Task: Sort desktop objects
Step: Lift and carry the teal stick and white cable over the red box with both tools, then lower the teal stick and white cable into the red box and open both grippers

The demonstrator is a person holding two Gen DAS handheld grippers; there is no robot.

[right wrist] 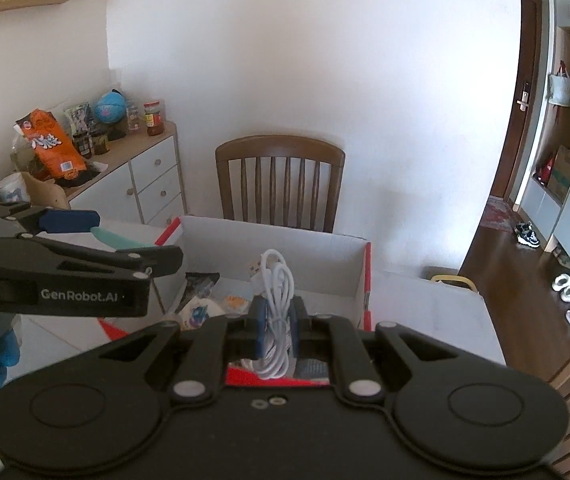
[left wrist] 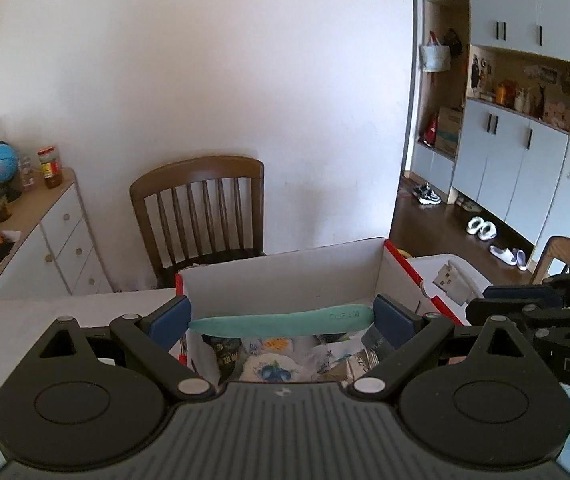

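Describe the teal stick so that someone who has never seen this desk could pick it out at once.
Find the white cardboard box with red edges on the table, in front of the wooden chair. Over its open top, the left gripper holds the teal stick lengthwise between its blue pads. It alone is long, flat and teal; the neighbouring right gripper grips a coiled white cable.

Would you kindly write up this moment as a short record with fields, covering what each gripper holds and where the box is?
left gripper: shut on teal tool, gripped end to end, lying crosswise
right gripper: shut on white cable, a coiled bundle with a USB plug
box: open cardboard box, red edges, on the table, below both grippers
box contents: printed packets and small items, details unclear
behind box: wooden chair
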